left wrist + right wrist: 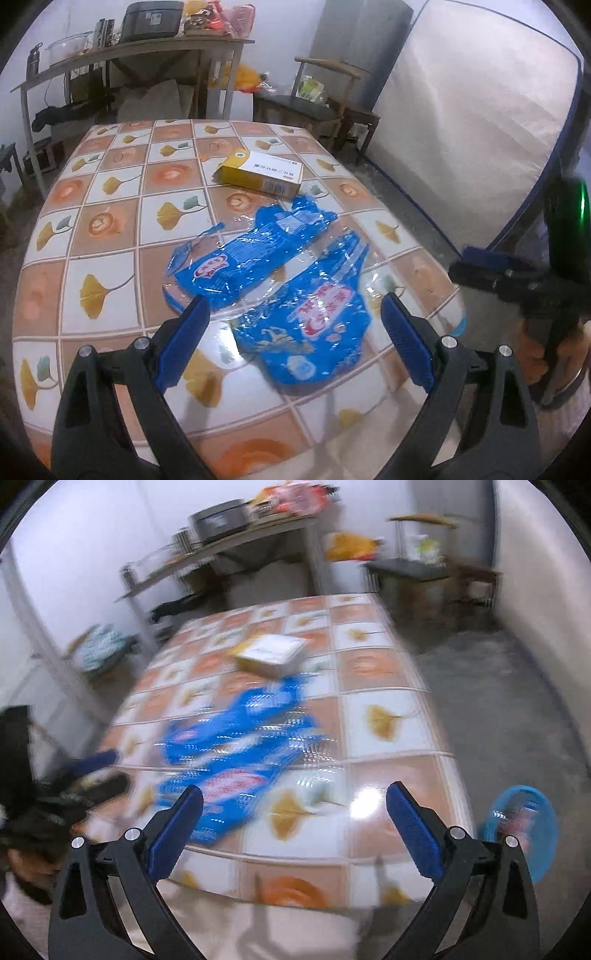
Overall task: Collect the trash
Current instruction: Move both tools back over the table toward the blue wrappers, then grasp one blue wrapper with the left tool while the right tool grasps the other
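Note:
Two crumpled blue plastic wrappers lie side by side on the tiled-pattern table [110,229]: one [236,266] towards the middle, the other [325,332] closer to me. Behind them rests a yellow and white box [258,173]. My left gripper [294,301] hovers open over the near wrapper, nothing between its pads. The right gripper [295,792] stands wide open above the table's near edge, just right of the wrappers [236,738], and holds nothing. Its view is blurred by motion; the box [271,653] shows beyond. Each gripper appears at the edge of the other's view.
A blue plastic basket [524,823] with something pinkish inside sits on the floor off the table's right side. A mattress [461,129] leans against the right wall. A wooden chair [325,99] and a cluttered metal shelf table [129,51] stand behind the table.

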The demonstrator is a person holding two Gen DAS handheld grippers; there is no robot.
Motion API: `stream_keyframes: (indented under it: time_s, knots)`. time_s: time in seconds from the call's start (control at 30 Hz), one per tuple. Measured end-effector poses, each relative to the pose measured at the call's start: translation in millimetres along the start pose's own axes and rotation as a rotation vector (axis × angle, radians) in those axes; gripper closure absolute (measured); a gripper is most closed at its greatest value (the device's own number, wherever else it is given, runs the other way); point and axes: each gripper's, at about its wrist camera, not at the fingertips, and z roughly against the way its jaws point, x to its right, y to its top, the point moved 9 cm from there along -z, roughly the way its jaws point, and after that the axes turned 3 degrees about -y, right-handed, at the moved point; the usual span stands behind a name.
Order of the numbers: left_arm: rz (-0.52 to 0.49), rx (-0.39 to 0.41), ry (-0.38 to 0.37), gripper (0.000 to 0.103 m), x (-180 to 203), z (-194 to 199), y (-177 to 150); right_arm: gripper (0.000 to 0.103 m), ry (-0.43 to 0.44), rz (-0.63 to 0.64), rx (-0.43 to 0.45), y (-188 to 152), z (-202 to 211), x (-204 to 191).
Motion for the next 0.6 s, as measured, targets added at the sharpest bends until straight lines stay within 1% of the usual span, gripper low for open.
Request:
stream_keyframes:
  time_s: [0.07, 0.17, 0.23, 0.27, 0.3, 0.33, 0.4, 0.43, 0.47, 0.6]
  knots:
    - [-0.028, -0.013, 0.020, 0.014, -4, -6, -5, 0.007, 0.052, 0.041, 0.007, 12, -12, -14]
    - [-0.078, -0.040, 0.041, 0.014, -7, -17, -10, 0.008, 0.079, 0.080, -0.012, 24, -35, -30]
    - [-0.105, -0.069, 0.054, 0.014, -8, -26, -14, 0.019, 0.064, 0.090, -0.038, 31, -56, -34]
    - [-0.121, -0.088, 0.067, 0.015, -9, -30, -17, 0.020, 0.055, 0.096, -0.047, 33, -62, -34]
    - [-0.137, -0.100, 0.072, 0.020, -9, -34, -19, 0.024, 0.045, 0.102, -0.057, 35, -70, -33]
    - [-0.146, -0.109, 0.072, 0.022, -8, -37, -20, 0.031, 0.031, 0.101, -0.072, 36, -79, -32]
    - [-0.164, -0.132, 0.078, 0.029, -7, -43, -24, 0.038, 0.015, 0.096, -0.099, 36, -91, -30]
    - [-0.171, -0.141, 0.082, 0.031, -8, -47, -25, 0.041, 0.007, 0.094, -0.110, 35, -97, -28]
    - [-0.177, -0.153, 0.089, 0.035, -8, -50, -27, 0.043, -0.001, 0.093, -0.117, 35, -101, -26]
    - [-0.174, -0.206, 0.093, 0.052, -13, -62, -37, 0.057, -0.028, 0.079, -0.138, 30, -110, -19]
